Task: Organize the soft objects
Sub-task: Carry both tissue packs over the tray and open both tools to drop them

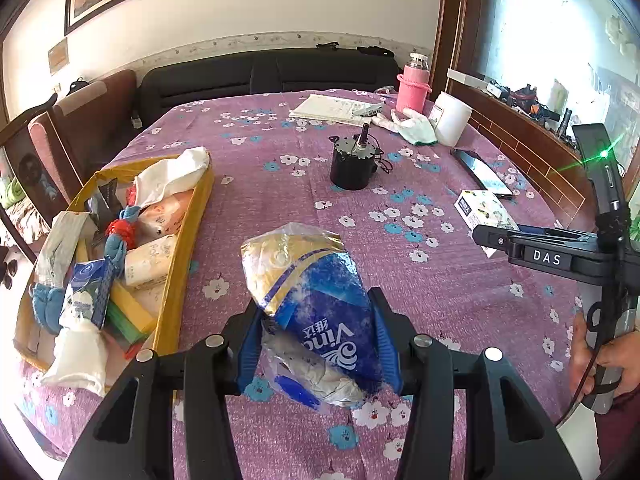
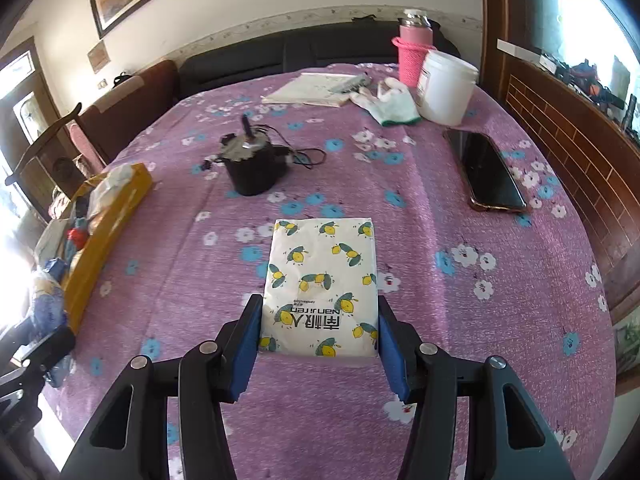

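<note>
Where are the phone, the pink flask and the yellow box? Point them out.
phone (image 2: 486, 172), right wrist view, on its dark screen.
pink flask (image 2: 412, 54), right wrist view, on its pink body.
yellow box (image 1: 182, 240), left wrist view, on its right wall.

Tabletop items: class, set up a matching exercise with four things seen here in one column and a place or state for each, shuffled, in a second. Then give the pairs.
Things:
1. blue tissue bag
2. lemon-print tissue pack
3. phone
4. yellow box

Places or states:
A. flat on the cloth near the wooden ledge
B. between the left gripper pads
C. holds soft items
D. between the right gripper pads

Pairs: 1-B, 2-D, 3-A, 4-C
</note>
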Action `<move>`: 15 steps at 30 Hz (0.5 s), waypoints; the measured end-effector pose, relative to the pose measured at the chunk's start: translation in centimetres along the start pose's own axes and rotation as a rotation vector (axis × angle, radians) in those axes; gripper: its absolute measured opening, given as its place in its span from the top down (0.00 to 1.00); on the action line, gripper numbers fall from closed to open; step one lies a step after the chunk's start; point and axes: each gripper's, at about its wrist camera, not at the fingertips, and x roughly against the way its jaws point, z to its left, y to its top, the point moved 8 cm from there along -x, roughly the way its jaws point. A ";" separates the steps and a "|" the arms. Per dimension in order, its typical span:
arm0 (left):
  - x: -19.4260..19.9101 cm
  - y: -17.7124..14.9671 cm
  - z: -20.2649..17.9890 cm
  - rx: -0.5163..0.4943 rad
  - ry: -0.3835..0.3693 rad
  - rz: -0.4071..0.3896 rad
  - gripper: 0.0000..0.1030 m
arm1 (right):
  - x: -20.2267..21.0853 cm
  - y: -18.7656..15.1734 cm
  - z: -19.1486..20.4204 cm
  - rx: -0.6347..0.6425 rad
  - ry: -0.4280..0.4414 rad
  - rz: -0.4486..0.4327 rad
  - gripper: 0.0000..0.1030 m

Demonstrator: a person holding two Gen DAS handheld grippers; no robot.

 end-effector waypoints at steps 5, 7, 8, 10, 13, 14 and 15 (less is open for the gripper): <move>0.6 -0.3 0.6 0.017 -0.002 -0.009 0.53 | 1.0 0.1 1.9 0.025 0.020 -0.014 0.44; 0.9 -0.4 1.1 0.026 -0.002 -0.014 0.53 | 1.3 0.2 2.6 0.033 0.027 -0.018 0.44; 1.1 -0.4 1.3 0.029 -0.002 -0.016 0.53 | 1.5 0.3 3.2 0.041 0.032 -0.020 0.44; 1.4 -0.4 1.9 0.041 0.000 -0.022 0.53 | 1.8 0.4 4.0 0.053 0.037 -0.025 0.44; 1.9 -0.6 3.0 0.062 0.006 -0.031 0.53 | 2.2 0.6 5.4 0.074 0.049 -0.031 0.44; 2.0 -0.6 3.5 0.072 0.008 -0.034 0.53 | 2.3 0.7 6.0 0.081 0.056 -0.032 0.44; 2.2 -0.7 4.0 0.080 0.010 -0.037 0.53 | 2.4 0.8 6.4 0.085 0.061 -0.032 0.44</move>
